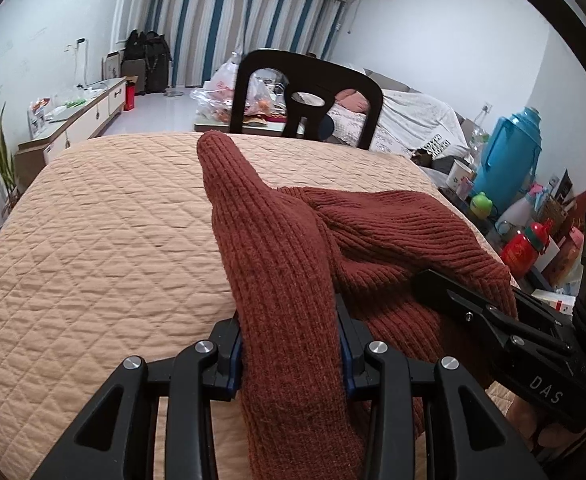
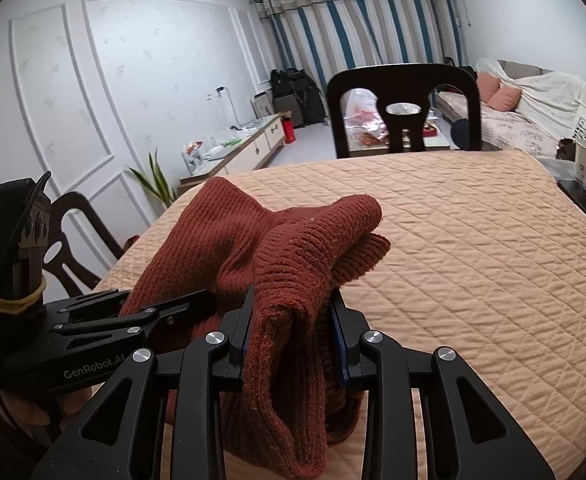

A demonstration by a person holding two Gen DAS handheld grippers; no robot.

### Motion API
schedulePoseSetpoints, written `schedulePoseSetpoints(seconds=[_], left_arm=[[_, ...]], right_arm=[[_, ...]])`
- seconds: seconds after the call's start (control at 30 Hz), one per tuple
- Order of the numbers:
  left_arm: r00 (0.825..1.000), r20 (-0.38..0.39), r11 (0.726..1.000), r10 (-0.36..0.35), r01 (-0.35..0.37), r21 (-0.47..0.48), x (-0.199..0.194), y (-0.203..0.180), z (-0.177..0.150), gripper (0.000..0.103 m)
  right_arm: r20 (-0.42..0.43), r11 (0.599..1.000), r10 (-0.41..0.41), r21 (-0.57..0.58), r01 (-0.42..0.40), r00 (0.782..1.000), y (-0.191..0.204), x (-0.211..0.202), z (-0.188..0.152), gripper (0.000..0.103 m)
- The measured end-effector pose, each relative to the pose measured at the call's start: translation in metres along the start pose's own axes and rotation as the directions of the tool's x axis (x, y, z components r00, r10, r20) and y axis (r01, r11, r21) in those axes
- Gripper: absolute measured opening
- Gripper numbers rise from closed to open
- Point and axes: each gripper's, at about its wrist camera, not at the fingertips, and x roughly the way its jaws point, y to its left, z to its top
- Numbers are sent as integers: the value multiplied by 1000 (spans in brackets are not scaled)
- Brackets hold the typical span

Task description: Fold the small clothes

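The rust-brown ribbed knit garment point(image 1: 285, 264) is bunched and partly raised over the tabletop point(image 1: 93, 220) with its peach quilted cover — one fold stands up toward the far edge. The left tongs point(image 1: 291, 344) are clamped on a thick fold of it; the right tongs point(image 2: 289, 332) grip another fold just beside them, so the two sit close together. A black chair point(image 2: 405, 108) stands behind the tabletop's far edge — beyond it, striped curtains point(image 2: 357, 28).
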Motion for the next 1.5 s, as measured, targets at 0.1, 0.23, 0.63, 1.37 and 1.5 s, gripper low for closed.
schedulePoseSetpoints(seconds=[0.1, 0.23, 0.63, 1.37, 1.5], left_arm=[[1000, 6, 1000, 15, -15, -11, -8, 15, 0, 39], [999, 17, 999, 43, -43, -22, -20, 36, -1, 39], [993, 33, 991, 113, -111, -81, -46, 97, -9, 39], [975, 12, 966, 223, -219, -136, -58, 180, -23, 39], [974, -3, 965, 227, -225, -133, -52, 187, -25, 39]], right_arm=[[-4, 1000, 15, -8, -15, 1000, 14, 7, 3, 31], [-5, 999, 40, -21, -40, 999, 38, 14, 1, 31], [-33, 993, 96, -73, -98, 995, 106, 40, -4, 31], [-114, 979, 167, -98, -178, 979, 179, 94, -14, 31], [-130, 980, 166, -87, -178, 978, 180, 103, -16, 31]])
